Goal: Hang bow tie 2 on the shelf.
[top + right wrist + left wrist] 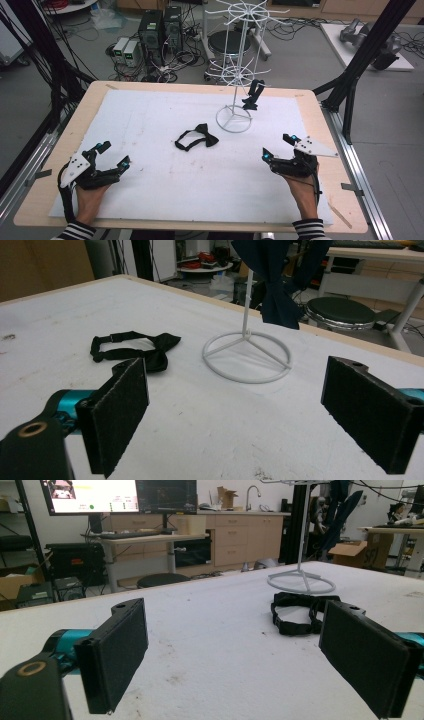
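A black bow tie with its strap looped lies flat on the white mat, near the middle; it also lies ahead of the jaws as the bow tie and the bow tie. A white wire rack stands behind it, with a second dark bow tie hanging on a low arm. My left gripper rests open at the mat's front left, well short of the tie. My right gripper rests open at the front right, nothing between its pads.
The white mat covers most of a wooden table. Black frame posts rise at the right edge. Computers, cables and a stool sit on the floor beyond the far edge. The rack's ring base is close ahead of the right jaws.
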Action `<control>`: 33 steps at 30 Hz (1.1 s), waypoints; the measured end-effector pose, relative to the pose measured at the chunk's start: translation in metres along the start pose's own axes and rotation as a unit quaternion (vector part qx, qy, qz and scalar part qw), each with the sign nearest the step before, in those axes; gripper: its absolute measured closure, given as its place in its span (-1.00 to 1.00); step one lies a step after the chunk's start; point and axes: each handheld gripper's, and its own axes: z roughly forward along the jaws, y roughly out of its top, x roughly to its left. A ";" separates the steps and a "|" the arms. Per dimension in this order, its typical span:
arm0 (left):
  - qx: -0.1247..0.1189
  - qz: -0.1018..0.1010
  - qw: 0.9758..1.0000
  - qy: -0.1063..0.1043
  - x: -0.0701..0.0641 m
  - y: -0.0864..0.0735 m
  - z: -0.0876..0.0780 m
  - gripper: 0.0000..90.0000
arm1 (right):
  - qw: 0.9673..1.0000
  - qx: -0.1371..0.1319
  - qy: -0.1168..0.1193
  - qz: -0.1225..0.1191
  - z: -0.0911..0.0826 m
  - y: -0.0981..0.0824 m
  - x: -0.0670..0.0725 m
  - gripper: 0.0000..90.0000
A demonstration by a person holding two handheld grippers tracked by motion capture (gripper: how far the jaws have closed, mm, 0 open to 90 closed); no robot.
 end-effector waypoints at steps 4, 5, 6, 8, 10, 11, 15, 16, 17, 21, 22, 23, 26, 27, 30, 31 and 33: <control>-0.003 -0.001 1.000 -0.001 0.000 0.000 0.000 -0.72 | 1.000 0.002 -0.001 0.000 -0.001 0.003 0.000 -0.75; -0.004 -0.001 1.000 -0.001 0.000 0.000 0.000 -0.72 | 1.000 0.000 0.000 -0.002 -0.001 0.004 0.000 -0.75; -0.004 -0.001 1.000 -0.001 0.000 0.000 0.000 -0.72 | 1.000 0.001 -0.001 -0.002 0.000 0.005 0.000 -0.75; -0.003 -0.001 1.000 0.000 0.000 0.000 0.000 -0.72 | 1.000 0.003 0.000 -0.002 0.001 0.008 0.001 -0.75; -0.003 -0.001 1.000 0.000 0.000 0.000 0.000 -0.72 | 1.000 0.005 0.001 -0.003 0.002 0.011 0.003 -0.75; -0.003 -0.002 1.000 -0.001 0.000 0.000 0.000 -0.72 | 1.000 0.005 0.002 -0.007 0.003 0.013 0.004 -0.75; -0.002 -0.001 1.000 -0.001 0.001 0.000 0.000 -0.72 | 1.000 0.014 0.006 -0.010 0.008 0.018 0.010 -0.75; -0.003 -0.001 1.000 -0.001 0.000 0.000 0.000 -0.72 | 1.000 0.019 0.006 -0.011 0.010 0.019 0.012 -0.75; -0.004 -0.001 1.000 0.000 0.000 0.000 0.000 -0.72 | 1.000 0.024 0.008 -0.012 0.011 0.021 0.014 -0.75; -0.003 -0.001 1.000 -0.001 0.000 0.000 -0.001 -0.72 | 0.999 0.036 0.013 -0.019 0.019 0.029 0.021 -0.75; -0.003 0.000 1.000 0.000 0.000 0.000 -0.001 -0.72 | 0.999 0.041 0.014 -0.020 0.022 0.031 0.023 -0.75; -0.004 -0.001 1.000 -0.001 0.000 0.000 -0.001 -0.72 | 0.999 0.043 0.016 -0.022 0.024 0.032 0.025 -0.75; -0.003 -0.001 1.000 0.000 0.000 0.000 -0.001 -0.72 | 0.998 0.052 0.020 -0.023 0.032 0.037 0.031 -0.75; -0.003 -0.001 1.000 0.000 0.000 0.000 -0.001 -0.72 | 0.998 0.055 0.021 -0.024 0.034 0.038 0.033 -0.75; -0.003 -0.002 1.000 0.000 0.000 0.000 -0.001 -0.72 | 0.997 0.064 0.024 -0.032 0.041 0.040 0.039 -0.75; -0.003 -0.002 1.000 0.000 0.001 0.000 -0.001 -0.72 | 0.997 0.066 0.024 -0.034 0.043 0.041 0.041 -0.75; -0.003 -0.002 1.000 0.000 0.001 0.000 -0.001 -0.72 | 0.996 0.072 0.027 -0.038 0.046 0.042 0.043 -0.75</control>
